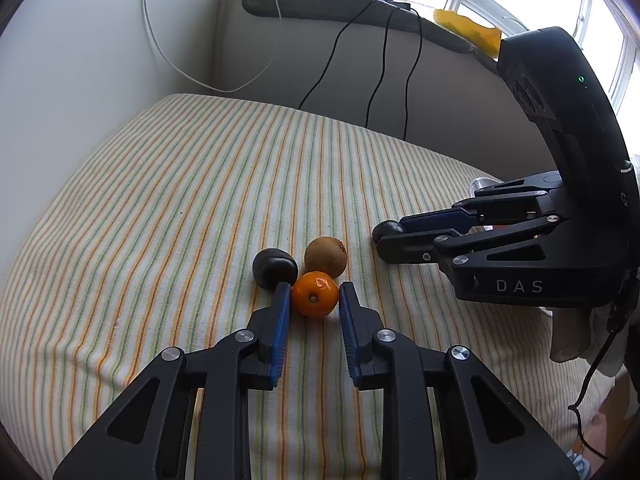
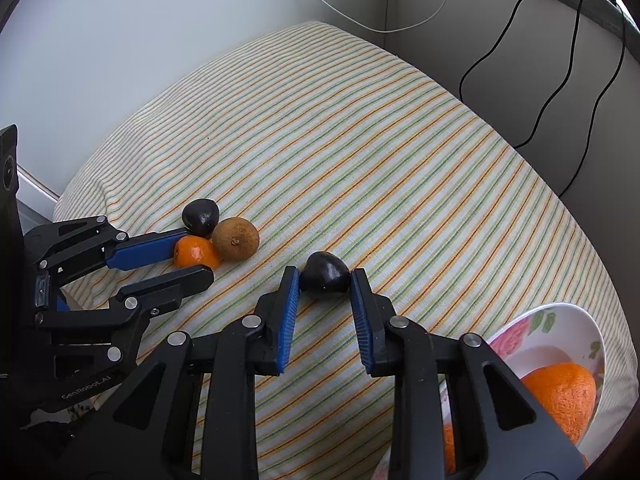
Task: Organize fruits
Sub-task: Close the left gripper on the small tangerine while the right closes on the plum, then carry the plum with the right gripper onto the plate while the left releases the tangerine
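Note:
A small orange lies on the striped cloth between the blue pads of my left gripper, which closes around it; the pads look to touch its sides. A dark plum and a brown kiwi touch it from behind. In the right wrist view my right gripper brackets a second dark plum on the cloth, pads at its sides. The orange, the kiwi and the first plum show at the left there, with the left gripper.
A white flowered bowl holding a large orange sits at the lower right of the right wrist view. Black cables hang down the grey wall behind. A yellow object lies on the sill.

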A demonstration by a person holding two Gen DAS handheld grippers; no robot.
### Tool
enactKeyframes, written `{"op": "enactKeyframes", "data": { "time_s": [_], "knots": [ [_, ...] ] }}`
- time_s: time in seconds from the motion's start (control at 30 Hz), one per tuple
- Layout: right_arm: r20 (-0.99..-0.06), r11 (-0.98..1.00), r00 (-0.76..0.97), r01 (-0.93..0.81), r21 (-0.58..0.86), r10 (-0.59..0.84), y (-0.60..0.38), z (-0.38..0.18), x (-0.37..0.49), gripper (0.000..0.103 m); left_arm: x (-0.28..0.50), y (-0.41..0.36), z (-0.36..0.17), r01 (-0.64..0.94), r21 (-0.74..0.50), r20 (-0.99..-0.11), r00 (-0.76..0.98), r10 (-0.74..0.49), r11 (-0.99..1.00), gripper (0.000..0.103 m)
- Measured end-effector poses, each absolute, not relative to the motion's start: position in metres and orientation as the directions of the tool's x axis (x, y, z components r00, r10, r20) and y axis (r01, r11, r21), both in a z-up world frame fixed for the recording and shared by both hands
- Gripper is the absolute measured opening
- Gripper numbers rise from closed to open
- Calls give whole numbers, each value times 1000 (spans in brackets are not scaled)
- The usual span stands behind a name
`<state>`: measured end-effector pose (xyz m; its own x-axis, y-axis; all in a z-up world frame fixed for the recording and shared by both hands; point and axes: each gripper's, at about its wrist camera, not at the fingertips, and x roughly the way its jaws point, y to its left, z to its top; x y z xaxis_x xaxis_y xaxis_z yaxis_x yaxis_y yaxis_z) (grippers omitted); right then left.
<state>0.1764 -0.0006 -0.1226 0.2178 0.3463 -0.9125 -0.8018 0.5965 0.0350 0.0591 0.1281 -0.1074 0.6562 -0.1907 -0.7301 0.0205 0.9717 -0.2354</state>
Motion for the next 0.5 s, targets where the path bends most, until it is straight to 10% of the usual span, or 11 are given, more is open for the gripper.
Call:
{"op": "enactKeyframes", "data": {
  "time_s": [0.5],
  "knots": [
    [-880,607,243,-792,63,408,-24,-94,170,26,48,125,-94,36,-237,-709,676,-198,971,22]
  ]
}}
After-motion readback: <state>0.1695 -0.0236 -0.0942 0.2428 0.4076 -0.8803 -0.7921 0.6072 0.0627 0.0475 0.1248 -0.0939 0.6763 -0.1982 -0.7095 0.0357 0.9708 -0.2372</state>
